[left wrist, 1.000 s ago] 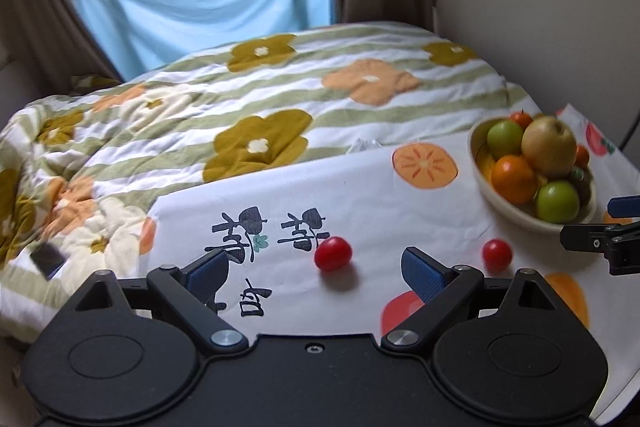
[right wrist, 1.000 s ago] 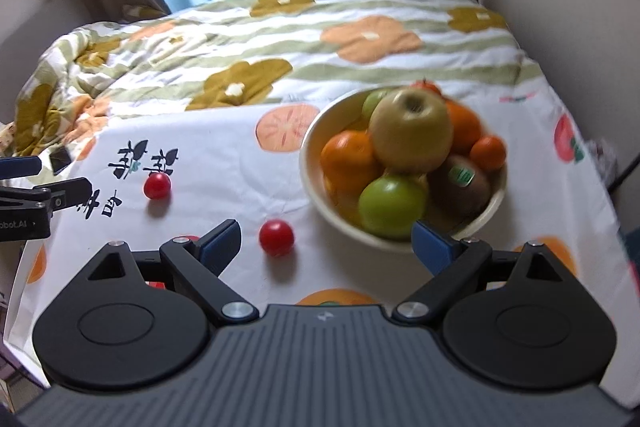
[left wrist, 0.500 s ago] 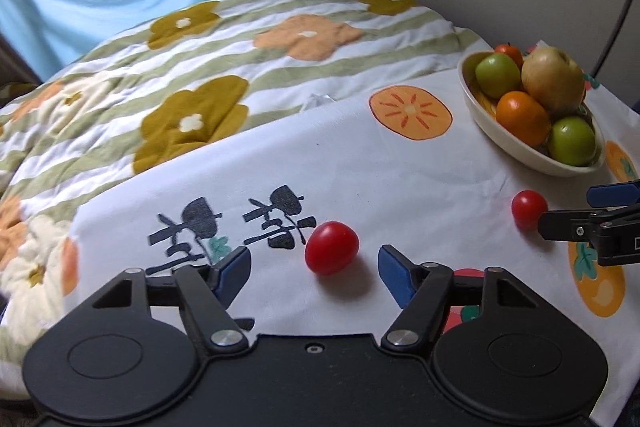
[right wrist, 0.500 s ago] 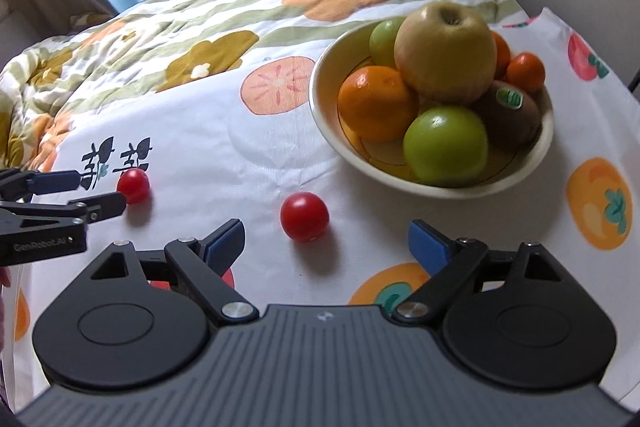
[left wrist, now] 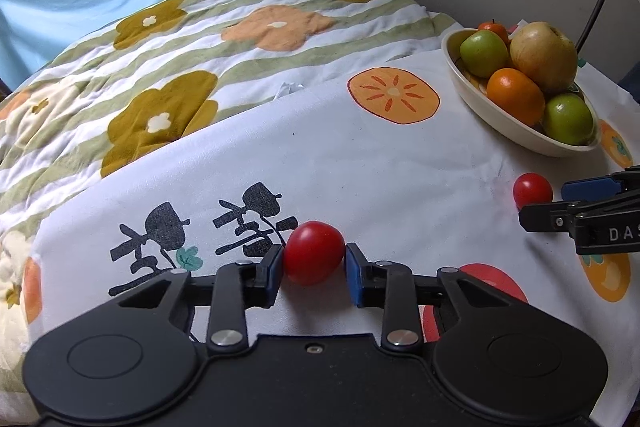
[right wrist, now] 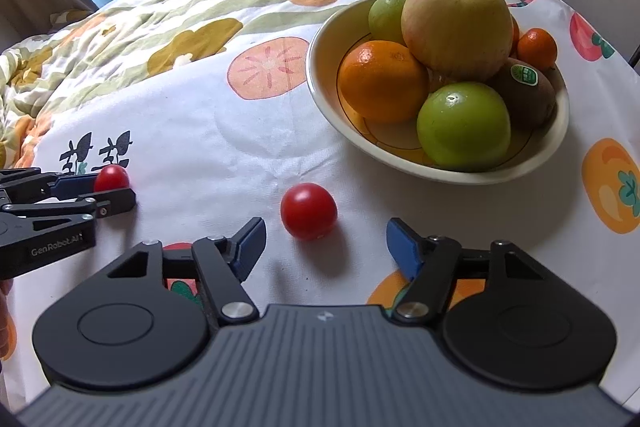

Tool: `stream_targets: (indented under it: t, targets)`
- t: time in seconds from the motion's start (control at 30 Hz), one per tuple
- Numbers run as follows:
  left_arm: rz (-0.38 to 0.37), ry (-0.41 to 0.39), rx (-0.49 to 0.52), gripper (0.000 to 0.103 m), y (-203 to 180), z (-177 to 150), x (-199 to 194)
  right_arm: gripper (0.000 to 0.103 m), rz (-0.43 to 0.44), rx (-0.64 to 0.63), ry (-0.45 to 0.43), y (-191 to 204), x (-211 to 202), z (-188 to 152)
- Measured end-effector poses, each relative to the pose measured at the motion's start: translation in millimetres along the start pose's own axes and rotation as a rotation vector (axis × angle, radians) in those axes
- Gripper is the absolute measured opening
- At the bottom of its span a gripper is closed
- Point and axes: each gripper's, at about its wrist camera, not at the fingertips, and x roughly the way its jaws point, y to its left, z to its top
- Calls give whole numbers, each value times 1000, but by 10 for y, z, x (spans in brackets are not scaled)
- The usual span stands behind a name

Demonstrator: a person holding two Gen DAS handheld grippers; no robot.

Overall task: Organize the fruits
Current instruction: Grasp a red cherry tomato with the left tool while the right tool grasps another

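Left wrist: fingers [left wrist: 276, 269] now clamped on tomato [left wrist: 314, 258].

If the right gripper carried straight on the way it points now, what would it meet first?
Most likely the loose red tomato, lying just ahead of the right gripper between its open, closing fingers. The white cloth lies beneath; depth is uncertain.

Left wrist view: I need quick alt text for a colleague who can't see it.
The left gripper has closed its blue pads on a red cherry tomato lying on a fruit-print cloth. To the right, a second tomato sits by the right gripper, near a bowl of fruit.
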Motion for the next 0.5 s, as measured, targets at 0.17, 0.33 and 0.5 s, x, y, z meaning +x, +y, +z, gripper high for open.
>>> stream_targets:
  t: [0.17, 0.33, 0.5]
  targets:
    - [14, -9, 21, 36, -29, -17, -7, 73, -4, -10, 1, 8, 31, 0]
    - [27, -10, 19, 35, -50, -22, -12, 68, 2, -36, -8, 26, 45, 9]
    - [42, -11, 1, 35, -48, -63, -39, 54, 22, -78, -14, 67, 61, 24]
